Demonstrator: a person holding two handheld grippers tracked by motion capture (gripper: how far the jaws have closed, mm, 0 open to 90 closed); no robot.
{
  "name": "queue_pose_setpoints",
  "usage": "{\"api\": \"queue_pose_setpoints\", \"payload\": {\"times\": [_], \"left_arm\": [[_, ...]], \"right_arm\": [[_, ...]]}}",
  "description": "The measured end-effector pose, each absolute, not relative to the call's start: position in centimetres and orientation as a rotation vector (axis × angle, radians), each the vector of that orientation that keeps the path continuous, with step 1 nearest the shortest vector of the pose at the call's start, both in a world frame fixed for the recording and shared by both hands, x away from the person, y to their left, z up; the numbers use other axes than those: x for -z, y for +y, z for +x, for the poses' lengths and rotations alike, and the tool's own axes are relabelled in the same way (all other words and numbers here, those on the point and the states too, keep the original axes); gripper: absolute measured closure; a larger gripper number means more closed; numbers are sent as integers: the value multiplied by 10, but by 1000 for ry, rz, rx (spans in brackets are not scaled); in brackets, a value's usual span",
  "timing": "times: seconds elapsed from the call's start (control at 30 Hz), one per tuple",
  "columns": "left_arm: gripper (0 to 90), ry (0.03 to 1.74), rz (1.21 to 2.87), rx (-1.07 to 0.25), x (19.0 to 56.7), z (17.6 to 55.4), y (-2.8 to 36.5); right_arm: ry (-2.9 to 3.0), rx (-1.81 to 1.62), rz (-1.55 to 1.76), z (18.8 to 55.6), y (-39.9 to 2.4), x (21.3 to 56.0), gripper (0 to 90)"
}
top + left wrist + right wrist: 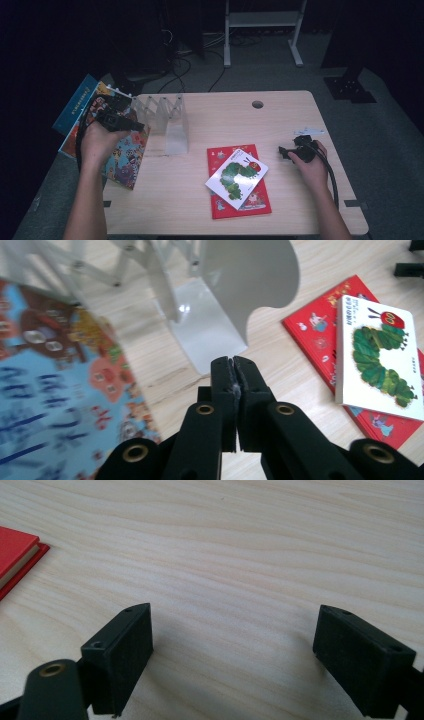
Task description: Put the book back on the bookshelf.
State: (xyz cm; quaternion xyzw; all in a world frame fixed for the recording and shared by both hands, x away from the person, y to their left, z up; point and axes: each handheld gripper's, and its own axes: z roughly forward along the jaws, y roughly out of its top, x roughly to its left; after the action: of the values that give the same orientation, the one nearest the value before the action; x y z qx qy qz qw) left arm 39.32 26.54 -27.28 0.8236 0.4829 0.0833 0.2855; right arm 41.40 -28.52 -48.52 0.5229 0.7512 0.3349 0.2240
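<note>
My left gripper (139,126) hangs over the table's left side, above a colourful picture book (126,156). Its jaws (233,363) are pressed together with nothing between them. The same colourful book (55,385) lies flat to its left, and a white metal book rack (220,310) stands just ahead. A red book (252,202) lies mid-table with a white caterpillar book (236,176) askew on top of it. My right gripper (284,151) rests low at the right, its jaws (235,640) wide apart over bare wood, to the right of the red book (15,555).
The white rack (167,122) has several upright dividers and stands at the table's back left. A blue book (75,106) sticks out past the left edge under the colourful one. A round cable hole (257,104) sits near the far edge. Cables trail from both grippers.
</note>
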Motion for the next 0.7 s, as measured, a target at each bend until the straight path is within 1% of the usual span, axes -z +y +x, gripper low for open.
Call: {"api": "queue_pose_setpoints", "payload": {"times": [0.1,0.27,0.43,0.53,0.6,0.63,0.7], "left_arm": [[867,1278,2210,-208,281,392,259],[865,1260,2259,-196,309,390,245],[831,1236,2264,-171,329,389,241],[797,1223,2267,-177,342,388,238],[746,1214,2269,-208,351,386,236],[737,1212,2270,-219,355,385,234],[679,1202,2269,-232,360,384,234]], "right_arm": [[2074,-925,1442,414,-285,485,152],[2075,-926,1441,414,-285,485,152],[2077,-926,1439,414,-285,485,152],[2077,-926,1439,414,-285,485,152],[2078,-926,1439,414,-285,485,152],[2077,-926,1439,414,-285,485,152],[2078,-925,1439,414,-285,485,152]]}}
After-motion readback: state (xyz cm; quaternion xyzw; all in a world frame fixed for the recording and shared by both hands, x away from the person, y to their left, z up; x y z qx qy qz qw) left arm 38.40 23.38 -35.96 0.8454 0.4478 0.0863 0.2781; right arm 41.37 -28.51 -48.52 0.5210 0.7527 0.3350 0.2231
